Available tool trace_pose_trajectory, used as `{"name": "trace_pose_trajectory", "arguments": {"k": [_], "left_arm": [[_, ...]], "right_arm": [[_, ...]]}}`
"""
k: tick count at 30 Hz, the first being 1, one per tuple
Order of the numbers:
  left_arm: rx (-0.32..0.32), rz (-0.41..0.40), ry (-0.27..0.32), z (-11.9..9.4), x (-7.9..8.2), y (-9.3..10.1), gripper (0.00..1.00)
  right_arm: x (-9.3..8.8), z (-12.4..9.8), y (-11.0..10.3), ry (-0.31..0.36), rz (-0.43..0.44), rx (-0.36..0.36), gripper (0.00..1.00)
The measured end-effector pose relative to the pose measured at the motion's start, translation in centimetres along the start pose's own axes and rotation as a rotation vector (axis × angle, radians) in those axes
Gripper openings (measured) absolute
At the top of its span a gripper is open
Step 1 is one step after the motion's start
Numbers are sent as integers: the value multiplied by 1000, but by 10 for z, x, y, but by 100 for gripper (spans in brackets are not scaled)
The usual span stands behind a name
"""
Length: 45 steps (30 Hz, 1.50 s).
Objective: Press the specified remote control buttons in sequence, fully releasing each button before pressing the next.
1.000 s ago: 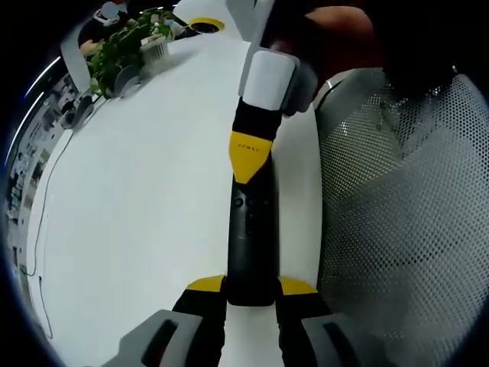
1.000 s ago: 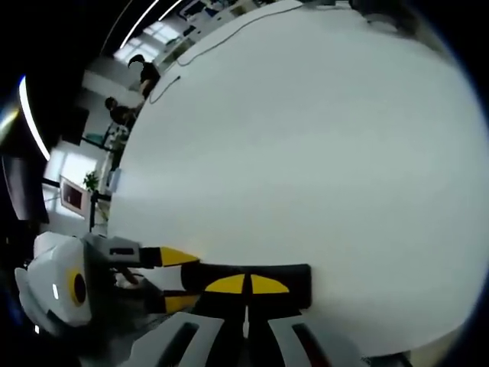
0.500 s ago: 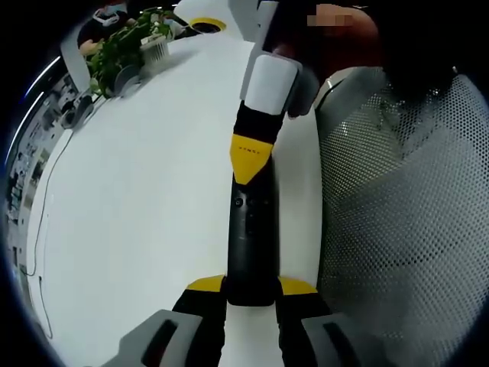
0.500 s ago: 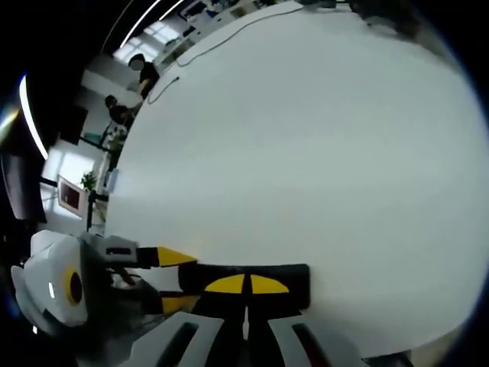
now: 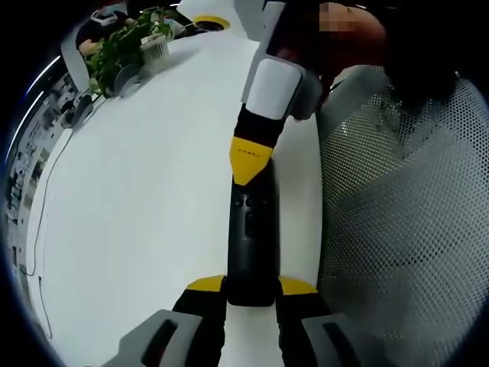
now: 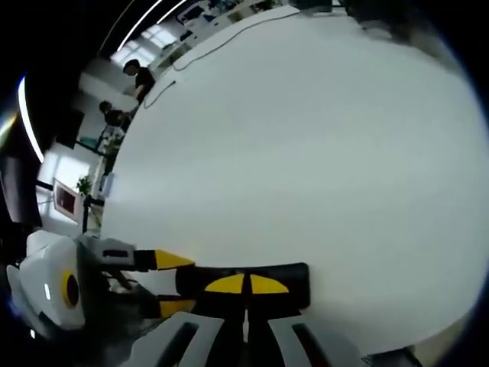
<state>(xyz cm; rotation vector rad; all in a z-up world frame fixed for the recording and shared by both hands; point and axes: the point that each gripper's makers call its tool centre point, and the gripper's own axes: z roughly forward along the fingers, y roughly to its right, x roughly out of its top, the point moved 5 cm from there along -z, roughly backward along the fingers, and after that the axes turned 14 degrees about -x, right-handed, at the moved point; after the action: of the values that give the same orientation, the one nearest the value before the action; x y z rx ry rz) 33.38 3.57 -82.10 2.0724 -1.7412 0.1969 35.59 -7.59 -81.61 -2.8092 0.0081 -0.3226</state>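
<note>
Black slab remote (image 5: 250,237) — gripper (image 5: 251,293)-clamped

From here the remote control (image 5: 251,237) has its near end hidden between my left gripper (image 5: 251,294) jaws, and its far end is covered by the right gripper (image 5: 250,159) tip. Button markings look too blurred to read.

Left gripper (image 5: 250,294) sits low, its yellow-tipped jaws clamped either side of the near end of the remote (image 5: 252,245). Right gripper (image 5: 250,170) reaches in from the far side, jaws pressed together, yellow tips angled down at the remote's face. In the right gripper view, the right gripper (image 6: 244,284) shows its tips together.
</note>
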Motion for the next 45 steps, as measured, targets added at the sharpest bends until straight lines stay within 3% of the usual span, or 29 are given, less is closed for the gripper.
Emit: {"name": "trace_pose_trajectory", "arguments": {"k": [10, 19, 26, 33, 39, 45], "left_arm": [[0, 6, 0, 0, 0, 0, 25], [1, 17, 11, 0, -1, 0, 24], [3, 15, 18, 0, -1, 1, 24], [1, 14, 27, 0, -1, 1, 24], [4, 9, 27, 0, -1, 1, 24], [9, 0, 22, 0, 0, 2, 24]], "right_arm": [[3, 0, -5, -47, -17, -77, 0], [10, 4, -8, -207, -83, -149, 0], [17, 7, -14, -363, -268, -251, 0], [19, 10, -17, -426, -317, -299, 0], [16, 7, -17, -401, -340, -293, 0], [11, 4, -13, -306, -330, -242, 0]]}}
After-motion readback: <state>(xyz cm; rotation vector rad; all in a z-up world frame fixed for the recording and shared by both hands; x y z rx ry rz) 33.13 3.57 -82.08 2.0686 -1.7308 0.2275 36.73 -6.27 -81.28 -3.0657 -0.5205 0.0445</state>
